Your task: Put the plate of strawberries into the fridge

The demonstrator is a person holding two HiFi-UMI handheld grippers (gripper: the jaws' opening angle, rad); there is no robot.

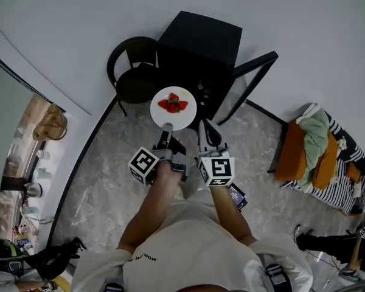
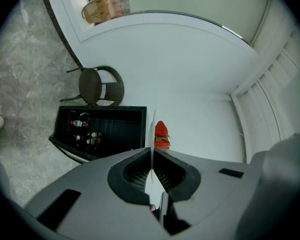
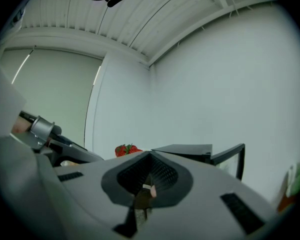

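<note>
Plate [image 1: 184, 118] of strawberries [image 1: 173, 104] hangs at the frame's centre, its rim clamped in the left claw [image 1: 166, 128]. The right claw [image 1: 208, 128], just right, is closed and empty.

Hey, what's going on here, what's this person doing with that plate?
A person has a gripper in each hand. The left gripper is clamped on the rim of a white plate with a few strawberries on it and holds it in the air in front of a small black fridge. The fridge door is open. The right gripper is shut and empty beside the plate. The plate is not yet inside.
</note>
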